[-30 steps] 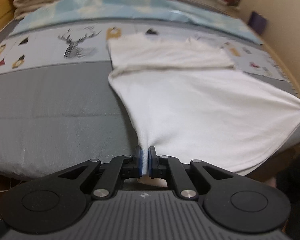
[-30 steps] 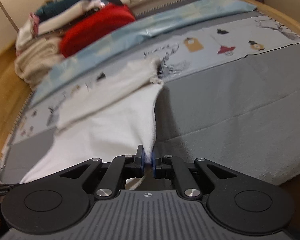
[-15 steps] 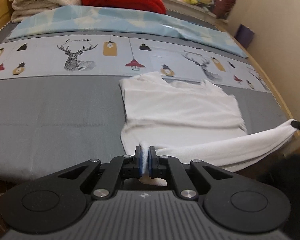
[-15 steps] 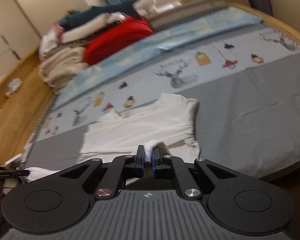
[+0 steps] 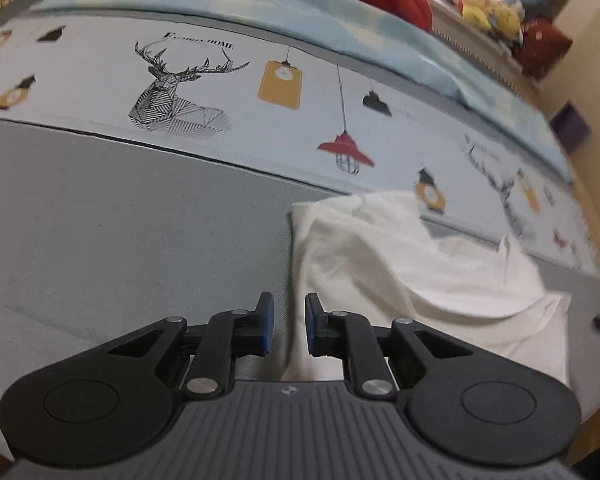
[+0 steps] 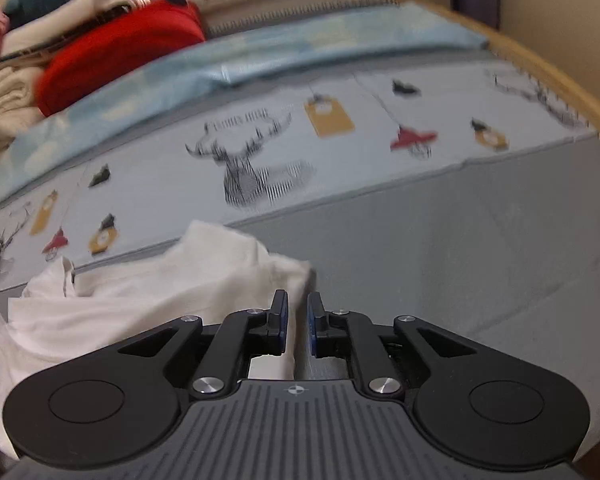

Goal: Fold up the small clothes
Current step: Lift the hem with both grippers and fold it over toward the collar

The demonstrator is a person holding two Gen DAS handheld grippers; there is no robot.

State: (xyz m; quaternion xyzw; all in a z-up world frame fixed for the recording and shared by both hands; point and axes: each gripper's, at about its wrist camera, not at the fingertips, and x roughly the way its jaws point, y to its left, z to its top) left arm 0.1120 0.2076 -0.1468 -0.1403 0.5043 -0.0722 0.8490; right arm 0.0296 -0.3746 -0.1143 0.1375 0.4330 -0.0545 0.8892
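A small white garment lies folded over itself on the grey bed cover. My left gripper is open at the garment's left edge, with the cloth edge running between the jaws but not pinched. In the right wrist view the same garment lies left of centre. My right gripper is open at its right edge, the cloth just by the left blue pad.
A printed band with deer and lamps crosses the bed behind the garment. Beyond it lie a light blue sheet, a red blanket and stacked folded textiles. The wooden bed rim curves along the right.
Both grippers carried the lower hem forward over the garment, folding it in half, then opened and let the cloth go. The garment now lies doubled.
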